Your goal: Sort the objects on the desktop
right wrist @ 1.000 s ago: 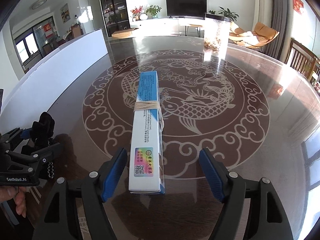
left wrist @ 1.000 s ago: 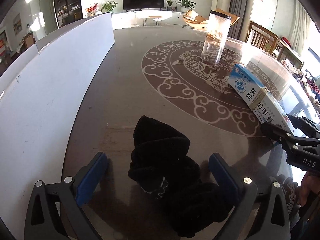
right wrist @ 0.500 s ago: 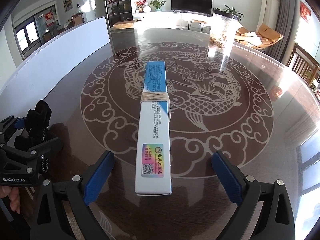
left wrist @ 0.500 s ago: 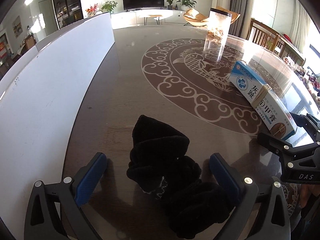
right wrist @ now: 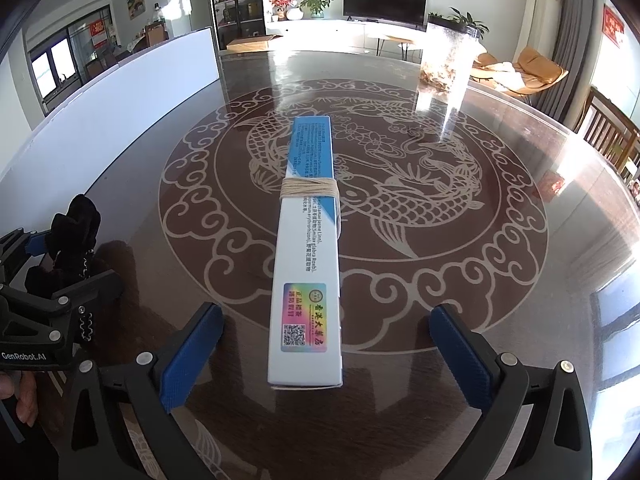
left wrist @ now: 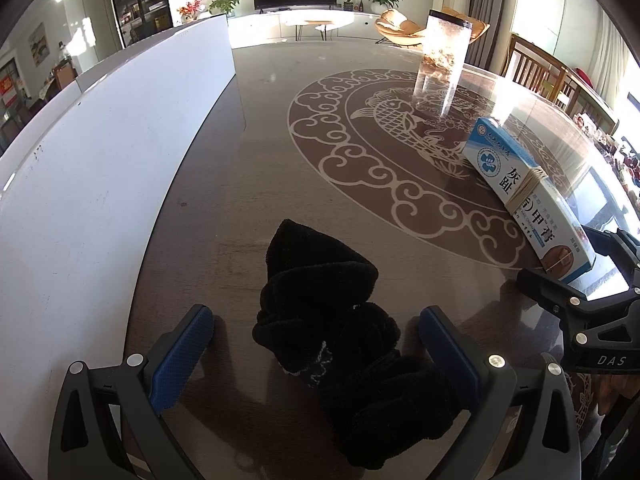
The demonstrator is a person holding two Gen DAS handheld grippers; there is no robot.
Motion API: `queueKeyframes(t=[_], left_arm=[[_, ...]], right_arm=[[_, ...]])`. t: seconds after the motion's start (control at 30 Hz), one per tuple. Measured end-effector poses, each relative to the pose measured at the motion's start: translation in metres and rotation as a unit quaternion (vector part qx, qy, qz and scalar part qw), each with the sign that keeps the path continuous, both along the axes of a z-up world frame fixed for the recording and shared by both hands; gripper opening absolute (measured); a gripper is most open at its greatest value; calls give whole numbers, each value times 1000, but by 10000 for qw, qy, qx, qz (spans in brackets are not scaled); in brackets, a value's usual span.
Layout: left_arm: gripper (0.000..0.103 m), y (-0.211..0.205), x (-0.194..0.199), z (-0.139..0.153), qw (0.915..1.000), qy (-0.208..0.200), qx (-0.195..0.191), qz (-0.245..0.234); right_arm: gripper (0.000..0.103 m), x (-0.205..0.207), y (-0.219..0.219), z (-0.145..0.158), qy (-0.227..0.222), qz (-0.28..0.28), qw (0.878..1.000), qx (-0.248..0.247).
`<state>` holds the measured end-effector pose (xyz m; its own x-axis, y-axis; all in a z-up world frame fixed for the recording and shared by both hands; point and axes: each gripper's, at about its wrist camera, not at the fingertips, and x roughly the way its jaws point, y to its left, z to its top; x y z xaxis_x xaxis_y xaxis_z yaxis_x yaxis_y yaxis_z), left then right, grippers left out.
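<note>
I see a glossy brown table (right wrist: 520,184) with a fish medallion; 1 boxed carton (right wrist: 308,264), 1 black cloth bundle (left wrist: 332,312) and a clear jar (left wrist: 442,64) lie on it.
</note>
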<state>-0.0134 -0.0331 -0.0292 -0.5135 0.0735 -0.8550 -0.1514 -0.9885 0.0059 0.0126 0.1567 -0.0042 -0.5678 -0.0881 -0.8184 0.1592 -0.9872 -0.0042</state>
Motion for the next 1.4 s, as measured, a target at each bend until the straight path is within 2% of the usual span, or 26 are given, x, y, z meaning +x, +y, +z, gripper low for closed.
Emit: queueKeyframes(t=[0.03,0.13,0.23,0.3,0.4,0.43,0.47,0.5,0.57,0.7,0.93,1.03,1.13,1.23,1.33,1.4], left_arm=[[103,1,0,1,9999,-97,-20,-40],[103,3,-1,1,9997,-181,-35,-145],[103,3,-2,2,9995,-172,67,-242],[103,5,-4,3,9993,-167,129,-296],[103,9,-5,6,9993,-24,-45,-378],[99,9,-4,8,9991,65,-104,-396],[72,8,-4,10,9990,131,-76,-416],[44,5,-4,11,9989,110,42,-444],[41,0,-4,14,9987,157,213,-436],[40,-7,9,35,9965,433,541,-464],[40,-27,45,94,9874,1123,1049,-381],[40,-47,61,124,9833,1385,1148,-262],[40,-81,69,160,9786,1727,1119,12],[40,-131,66,186,9743,1902,1125,429],[40,-181,48,194,9734,1898,860,948],[40,-211,30,189,9748,1698,800,1206]], right_arm=[[103,-1,0,0,-52,79,10000,16],[103,-15,1,3,-572,346,9976,157],[103,-26,-5,20,-515,620,9961,371],[103,-37,-13,25,-652,804,9936,459],[100,-51,-24,22,-870,944,9896,646],[96,-53,-26,21,-849,970,9890,723],[75,-55,-27,19,-850,986,9886,761],[39,-57,-27,17,-900,996,9884,716],[27,-59,-21,16,-976,904,9902,424],[27,-47,-11,29,-747,790,9936,320],[27,-15,-4,79,-189,909,9956,102],[27,-6,-12,99,-26,1016,9948,15],[27,-4,-30,122,143,1214,9924,-169],[27,-9,-63,149,325,1517,9868,-459],[27,-17,-112,177,472,1958,9761,-817],[27,-24,-150,190,509,2264,9672,-1038]])
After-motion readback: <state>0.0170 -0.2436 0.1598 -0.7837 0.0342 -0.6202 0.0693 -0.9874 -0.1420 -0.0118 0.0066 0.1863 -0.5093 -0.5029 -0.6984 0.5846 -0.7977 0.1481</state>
